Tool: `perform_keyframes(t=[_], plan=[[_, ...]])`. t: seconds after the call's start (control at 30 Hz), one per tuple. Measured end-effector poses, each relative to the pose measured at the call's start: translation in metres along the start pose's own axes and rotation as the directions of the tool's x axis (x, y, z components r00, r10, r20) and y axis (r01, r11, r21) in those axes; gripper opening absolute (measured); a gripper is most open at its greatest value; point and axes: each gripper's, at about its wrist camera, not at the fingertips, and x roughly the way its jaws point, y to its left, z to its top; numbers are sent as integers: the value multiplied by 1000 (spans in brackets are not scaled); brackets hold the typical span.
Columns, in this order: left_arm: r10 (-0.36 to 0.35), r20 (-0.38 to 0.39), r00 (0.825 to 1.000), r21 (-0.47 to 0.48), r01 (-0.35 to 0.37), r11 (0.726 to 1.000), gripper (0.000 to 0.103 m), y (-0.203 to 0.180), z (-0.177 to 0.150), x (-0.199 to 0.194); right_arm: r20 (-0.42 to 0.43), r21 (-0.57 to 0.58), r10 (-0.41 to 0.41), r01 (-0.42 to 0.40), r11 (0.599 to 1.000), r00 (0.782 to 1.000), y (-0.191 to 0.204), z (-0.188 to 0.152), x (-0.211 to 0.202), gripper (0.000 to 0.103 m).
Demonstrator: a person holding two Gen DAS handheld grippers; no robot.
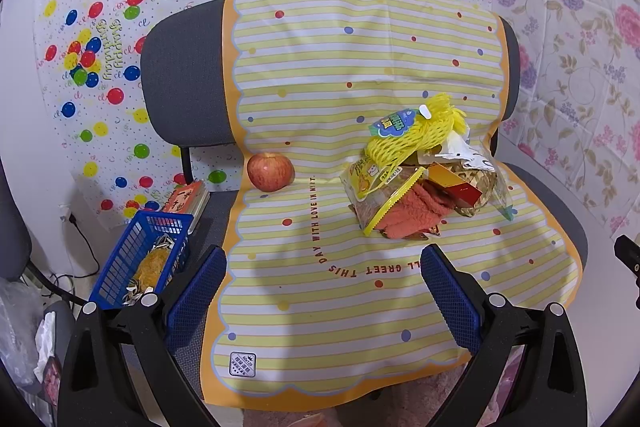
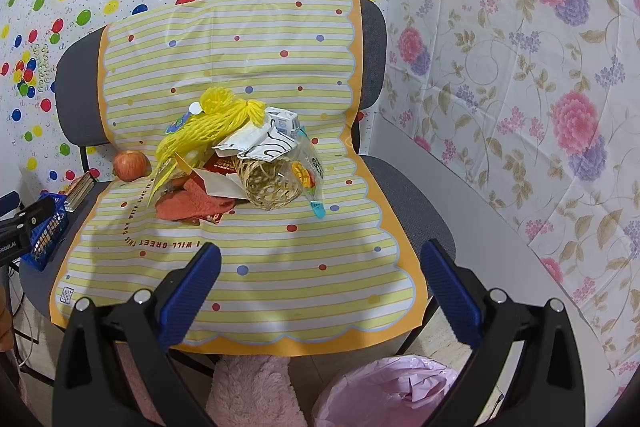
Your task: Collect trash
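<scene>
Here, the left gripper (image 1: pixel 323 281) and right gripper (image 2: pixel 320 277) are both hovering spread wide and holding nothing at the lower middle of their frames, while the trash pile (image 2: pixel 236 163) is sitting mid-frame on the striped mat (image 2: pixel 280 267) covering the chair (image 2: pixel 404 191).

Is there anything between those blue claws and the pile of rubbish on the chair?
Nothing visible. Only bare striped mat lies between the open right gripper and the trash pile; the same holds for the left gripper. The apple sits off to one side.
</scene>
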Motion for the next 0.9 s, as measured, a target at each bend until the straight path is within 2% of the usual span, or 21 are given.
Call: perform_keyframes(t=[0.9], plan=[[4, 0, 1000, 0, -4, 1000, 96, 4, 0, 2, -1, 3, -2, 2, 1000, 1000, 1, 1, 2, 97]])
